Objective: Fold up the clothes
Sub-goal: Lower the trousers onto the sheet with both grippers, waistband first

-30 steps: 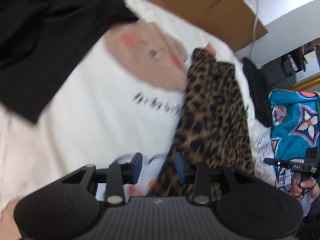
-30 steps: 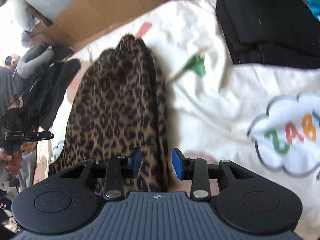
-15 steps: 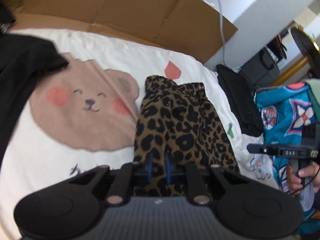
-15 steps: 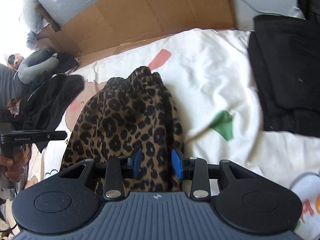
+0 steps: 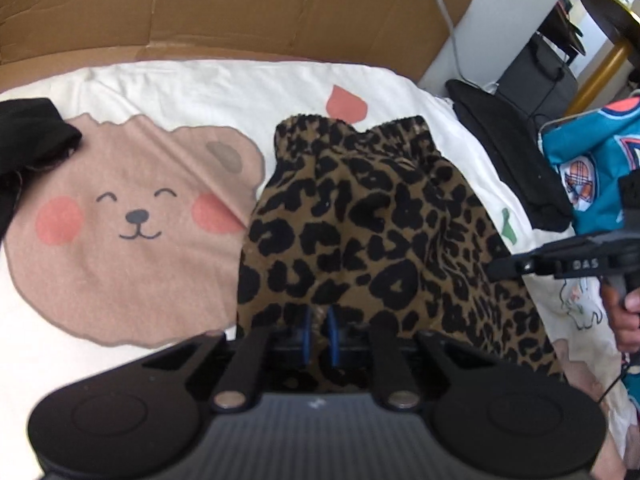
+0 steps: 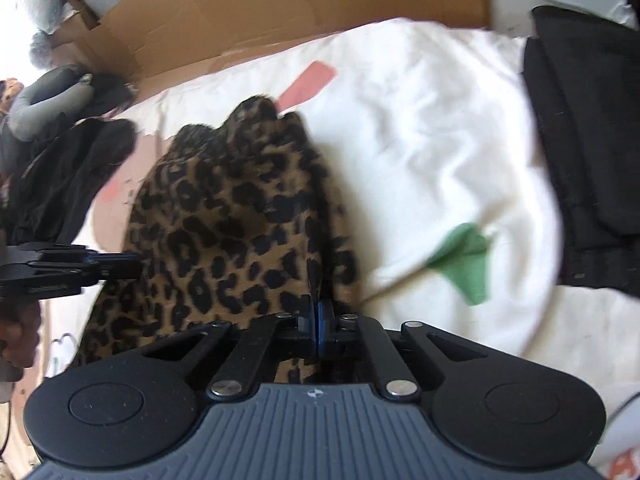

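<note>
Both grippers, left gripper (image 5: 318,334) and right gripper (image 6: 317,322), have just closed their jaws on the leopard garment's (image 5: 360,240) near hem; folding can begin.

Leopard-print garment (image 5: 360,232): soft matt cloth, slightly napped, gathered elastic-looking waistband at its far end. Bed cover (image 5: 224,84) under it: matt cream cloth, wrinkled, with a flat printed bear (image 5: 132,224) left of the garment. Cardboard (image 5: 224,4) beyond the garment: brown, matt, creased. Black clothes (image 6: 588,140) right of the garment: matt fabric with some lint. My left gripper (image 5: 319,334) and right gripper (image 6: 319,326): matt black plastic bodies, ribbed grey panel, shiny metal pivot pins, blue pads (image 5: 331,338) that look rubbery.
</note>
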A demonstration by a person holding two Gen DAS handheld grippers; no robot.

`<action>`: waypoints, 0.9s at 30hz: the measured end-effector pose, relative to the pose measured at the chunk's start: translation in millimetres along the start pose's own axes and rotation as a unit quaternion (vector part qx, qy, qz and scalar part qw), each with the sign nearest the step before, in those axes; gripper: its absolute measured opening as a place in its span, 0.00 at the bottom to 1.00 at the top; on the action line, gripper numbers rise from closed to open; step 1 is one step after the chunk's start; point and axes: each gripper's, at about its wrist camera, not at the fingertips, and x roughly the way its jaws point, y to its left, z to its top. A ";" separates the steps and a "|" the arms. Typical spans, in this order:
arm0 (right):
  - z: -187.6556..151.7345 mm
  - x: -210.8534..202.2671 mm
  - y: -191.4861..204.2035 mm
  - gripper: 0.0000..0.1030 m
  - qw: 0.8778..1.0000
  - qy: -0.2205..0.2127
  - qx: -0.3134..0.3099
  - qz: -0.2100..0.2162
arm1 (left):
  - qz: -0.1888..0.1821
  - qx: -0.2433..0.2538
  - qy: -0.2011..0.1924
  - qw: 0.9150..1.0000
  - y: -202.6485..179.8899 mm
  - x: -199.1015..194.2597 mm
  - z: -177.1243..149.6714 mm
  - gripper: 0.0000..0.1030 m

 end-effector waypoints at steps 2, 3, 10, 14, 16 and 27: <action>0.1 -2.1 -3.2 0.00 1.000 0.002 0.003 -0.002 | -0.004 -0.003 -0.007 1.000 -0.8 -4.3 0.9 0.10; 0.2 -3.2 -4.8 0.00 1.000 0.003 0.005 -0.003 | -0.007 -0.002 -0.011 1.000 -1.0 -6.8 1.9 0.10; 14.2 -2.3 1.1 0.10 1.000 -0.010 0.007 0.004 | -0.027 -0.012 -0.049 0.998 3.2 -19.2 18.7 0.10; 29.8 8.5 5.3 0.34 1.000 -0.026 0.012 0.009 | -0.031 -0.003 -0.056 0.998 -0.9 -10.9 29.8 0.10; 36.3 16.3 5.0 0.34 0.999 -0.027 0.024 0.013 | -0.032 0.001 -0.058 0.998 -2.6 -5.9 34.6 0.10; 47.0 27.3 -2.9 0.00 0.999 -0.030 0.025 -0.025 | -0.030 -0.023 -0.033 0.999 8.0 34.2 37.1 0.03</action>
